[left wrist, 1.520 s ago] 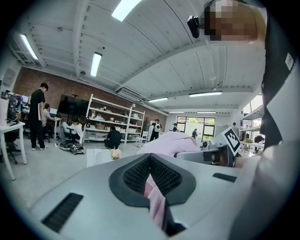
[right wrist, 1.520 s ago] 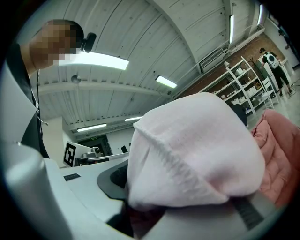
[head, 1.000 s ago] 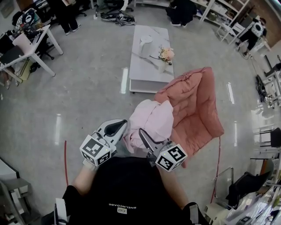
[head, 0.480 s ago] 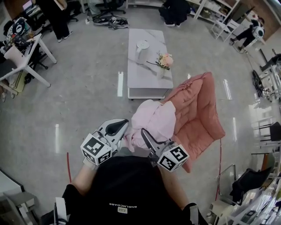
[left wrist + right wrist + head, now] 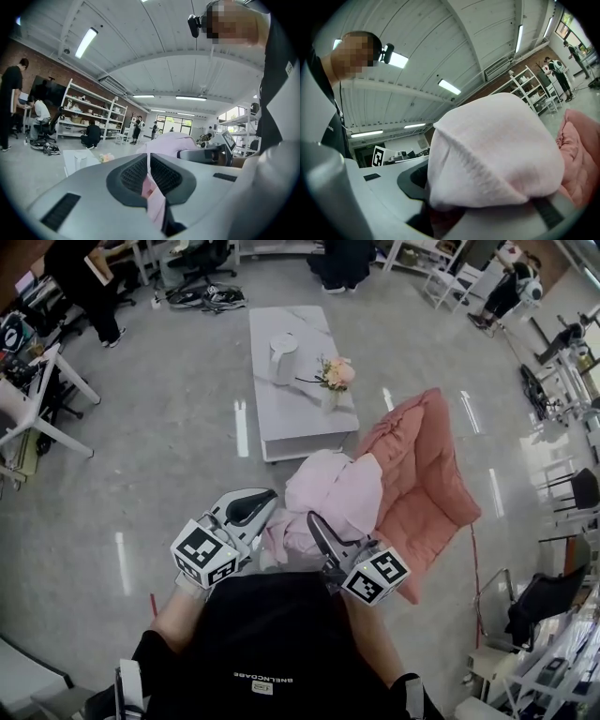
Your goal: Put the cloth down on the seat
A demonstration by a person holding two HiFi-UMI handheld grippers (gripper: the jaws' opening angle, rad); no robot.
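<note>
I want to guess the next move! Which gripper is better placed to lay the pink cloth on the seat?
Probably the right gripper: it grips the cloth right beside the seat, while the left gripper, also shut on the cloth, is farther from it.

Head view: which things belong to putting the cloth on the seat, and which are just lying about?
Job: cloth, pink seat, left gripper and right gripper, both shut on the cloth.
Lying about: low table, kettle, flowers.
</note>
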